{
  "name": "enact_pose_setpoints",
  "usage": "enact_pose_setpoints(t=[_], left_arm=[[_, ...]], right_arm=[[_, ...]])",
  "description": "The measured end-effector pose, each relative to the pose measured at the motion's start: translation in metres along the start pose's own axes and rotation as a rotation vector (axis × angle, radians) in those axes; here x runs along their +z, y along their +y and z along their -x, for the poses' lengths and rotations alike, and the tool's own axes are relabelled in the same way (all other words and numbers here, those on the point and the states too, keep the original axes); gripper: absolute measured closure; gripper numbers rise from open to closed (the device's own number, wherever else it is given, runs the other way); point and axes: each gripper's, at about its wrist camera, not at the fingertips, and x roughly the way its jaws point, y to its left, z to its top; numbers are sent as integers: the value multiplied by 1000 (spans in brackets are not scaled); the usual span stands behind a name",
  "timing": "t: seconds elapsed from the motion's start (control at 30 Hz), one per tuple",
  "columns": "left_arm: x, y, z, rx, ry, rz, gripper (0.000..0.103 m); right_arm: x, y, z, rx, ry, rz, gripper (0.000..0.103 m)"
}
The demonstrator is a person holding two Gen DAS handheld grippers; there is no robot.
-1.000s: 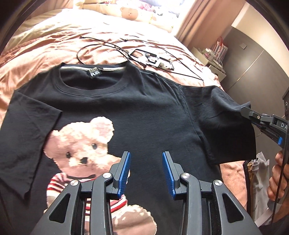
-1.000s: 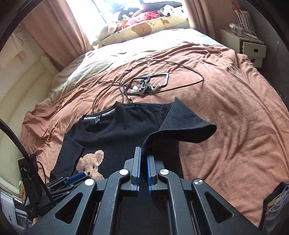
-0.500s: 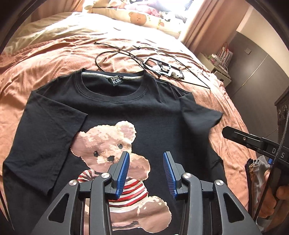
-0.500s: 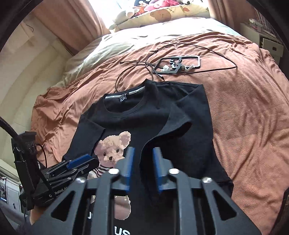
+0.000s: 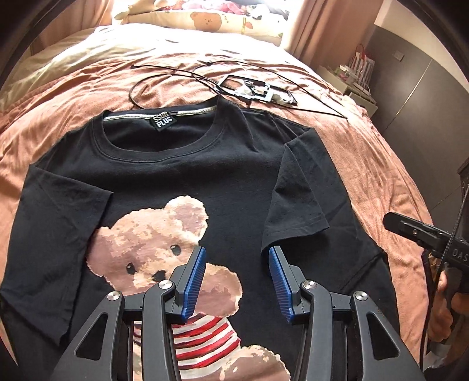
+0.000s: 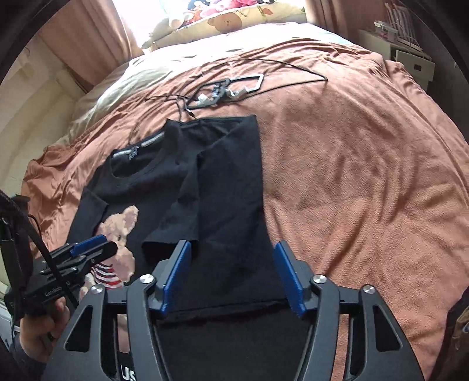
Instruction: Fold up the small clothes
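A black T-shirt (image 5: 222,175) with a teddy-bear print (image 5: 164,249) lies face up on the bed, collar away from me. Its right side is folded inward, with the sleeve (image 5: 296,205) lying on the chest. My left gripper (image 5: 236,252) hovers over the bear print with its jaws opening and nothing between them. Over the folded strip of the T-shirt (image 6: 228,187), my right gripper (image 6: 233,246) has its jaws apart but closing, and the pads touch no cloth. The left gripper (image 6: 93,244) also shows at the lower left in the right wrist view.
A rust-coloured bedspread (image 6: 351,175) covers the bed. A black cable and a small frame-like object (image 5: 255,91) lie just beyond the collar. Bear-print pillows (image 5: 205,20) sit at the headboard. A nightstand (image 5: 357,85) stands at the far right. A hand (image 6: 38,325) holds the left gripper.
My right gripper let go of the sleeve edge, which now lies folded flat over the shirt, and the gripper opened and sank. The left gripper's jaws widened slightly.
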Motion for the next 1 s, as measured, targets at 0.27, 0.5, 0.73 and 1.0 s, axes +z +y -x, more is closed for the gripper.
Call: enact_pose_setpoints(t=[0.27,0.5,0.73,1.0], left_arm=[[2,-40,-41,51,32,-135,56],[2,-39,-62,121,3,-156,56],[2,-22,-50,112,-29,-80,98],[5,-1,-45,60,13,24,102]], right_arm=[[-9,-14,-29,-57,67,37,76],[-17,-7,-37,-79,40,94,78],[-24,-10,-40,-61,24,85,78],[-19,-25,-24,-35,64,42,78]])
